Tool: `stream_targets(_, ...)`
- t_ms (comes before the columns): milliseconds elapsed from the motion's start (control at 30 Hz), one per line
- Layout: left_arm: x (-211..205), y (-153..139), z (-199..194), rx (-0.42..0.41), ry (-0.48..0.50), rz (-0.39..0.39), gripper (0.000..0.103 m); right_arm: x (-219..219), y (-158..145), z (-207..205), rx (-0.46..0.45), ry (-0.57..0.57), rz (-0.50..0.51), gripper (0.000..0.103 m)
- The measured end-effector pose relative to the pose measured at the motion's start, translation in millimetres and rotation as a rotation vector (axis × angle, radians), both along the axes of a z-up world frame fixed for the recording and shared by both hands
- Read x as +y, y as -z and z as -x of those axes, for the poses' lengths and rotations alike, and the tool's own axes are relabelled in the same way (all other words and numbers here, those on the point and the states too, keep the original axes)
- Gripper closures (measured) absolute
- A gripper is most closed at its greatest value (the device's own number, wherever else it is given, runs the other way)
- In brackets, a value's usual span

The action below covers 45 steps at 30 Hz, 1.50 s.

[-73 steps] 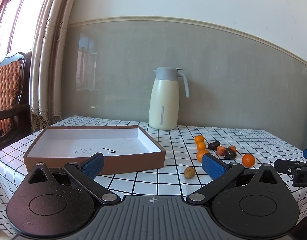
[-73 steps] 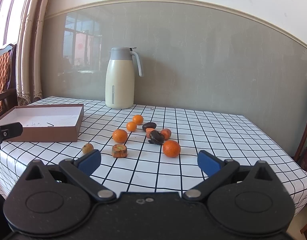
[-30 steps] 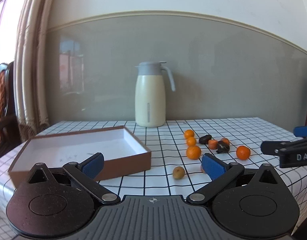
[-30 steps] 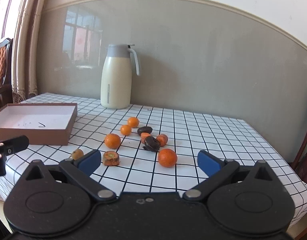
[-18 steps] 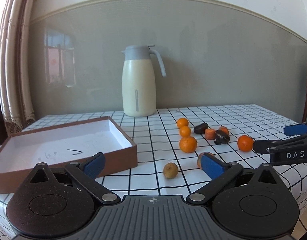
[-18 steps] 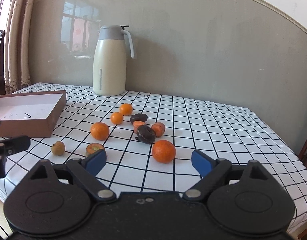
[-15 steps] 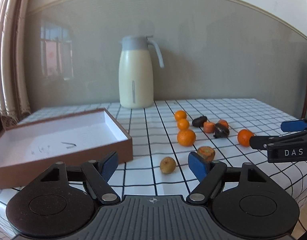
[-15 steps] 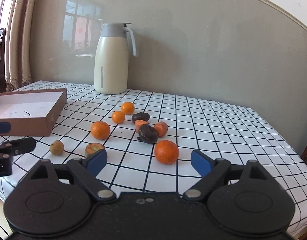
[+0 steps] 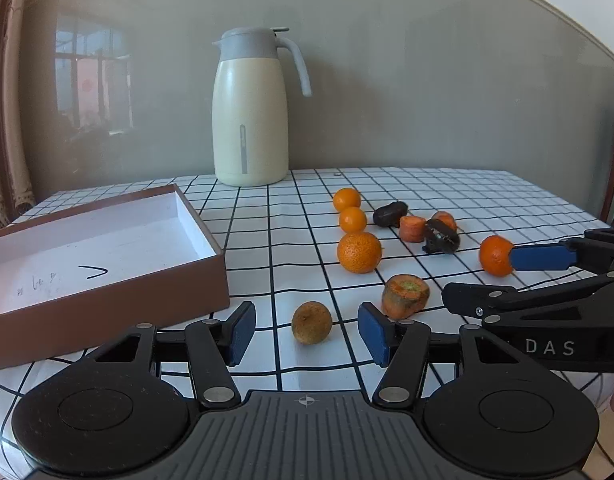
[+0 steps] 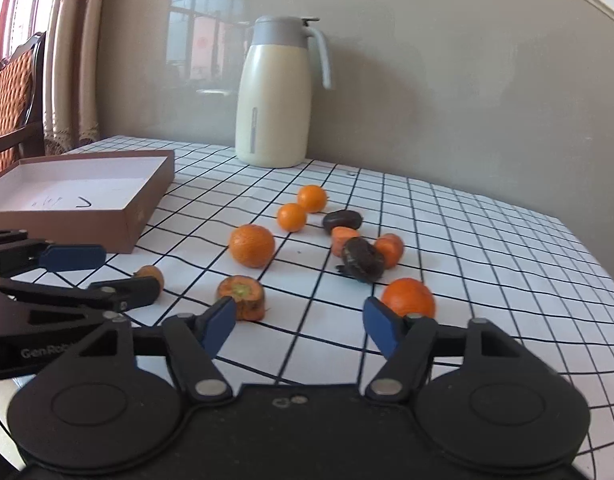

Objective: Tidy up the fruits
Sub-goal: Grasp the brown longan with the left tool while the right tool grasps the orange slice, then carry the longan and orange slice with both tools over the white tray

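Note:
Several fruits and pieces lie on the checked tablecloth: a small brown fruit (image 9: pixel 311 322), a carrot stub (image 9: pixel 405 295), a large orange (image 9: pixel 359 252), two small oranges (image 9: pixel 352 220), dark pieces (image 9: pixel 442 236) and another orange (image 9: pixel 495 255). My left gripper (image 9: pixel 305 334) is open, its pads on either side of the brown fruit, not touching. My right gripper (image 10: pixel 297 326) is open and empty, low over the table between the carrot stub (image 10: pixel 241 297) and an orange (image 10: pixel 408 297). The empty brown box (image 9: pixel 107 248) lies to the left.
A cream thermos jug (image 9: pixel 251 108) stands at the back near the grey wall. The right gripper's arm (image 9: pixel 547 304) crosses the left view at right. A wooden chair (image 10: pixel 11 100) stands beyond the table's left end. The table edge is close below both grippers.
Both grippers moved forward and lower toward the fruit. The left gripper's jaws narrowed and now frame the brown fruit. The right gripper swung left, nearer the carrot stub and orange.

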<state>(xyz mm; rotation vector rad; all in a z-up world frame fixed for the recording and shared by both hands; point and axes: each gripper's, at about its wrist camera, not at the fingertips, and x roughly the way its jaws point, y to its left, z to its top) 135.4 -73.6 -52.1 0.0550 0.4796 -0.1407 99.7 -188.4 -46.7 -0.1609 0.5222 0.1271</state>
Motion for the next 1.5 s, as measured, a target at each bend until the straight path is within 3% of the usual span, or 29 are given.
stream_targets(167, 3, 5, -13, 0.031, -0.003, 0.025, 0.049, 1, 4, -12, 0.028, -0.021, -0.016, 0.048)
stream_targets(233, 2, 8, -18, 0.051, 0.012, 0.029, 0.057, 2, 6, -15, 0.039, -0.034, -0.025, 0.052)
stream_targets(300, 1, 13, -23, 0.078, 0.03, 0.041, 0.076, 4, 7, -18, 0.045, -0.046, -0.028, 0.052)
stream_targets(333, 0, 14, -22, 0.071, 0.025, 0.028, 0.078, 6, 8, -19, 0.048, -0.053, -0.026, 0.053)
stream_targets(500, 10, 13, -22, 0.068, 0.011, 0.048, 0.078, 15, 11, -28, 0.062, -0.079, -0.036, 0.056)
stream_targets(567, 15, 13, -21, 0.073, 0.003, 0.053, 0.078, 20, 13, -34, 0.082, -0.082, -0.038, 0.064)
stream_targets(600, 17, 13, -21, 0.073, 0.002, 0.051, 0.078, 22, 14, -38, 0.094, -0.085, -0.036, 0.077)
stream_targets(967, 37, 3, -10, 0.046, -0.018, 0.07, 0.078, 30, 0, -32, 0.032, -0.062, -0.031, 0.077)
stream_targets(1500, 85, -35, 34, -0.053, -0.102, 0.064, 0.078, 70, -31, -4, -0.053, -0.139, -0.053, 0.077)
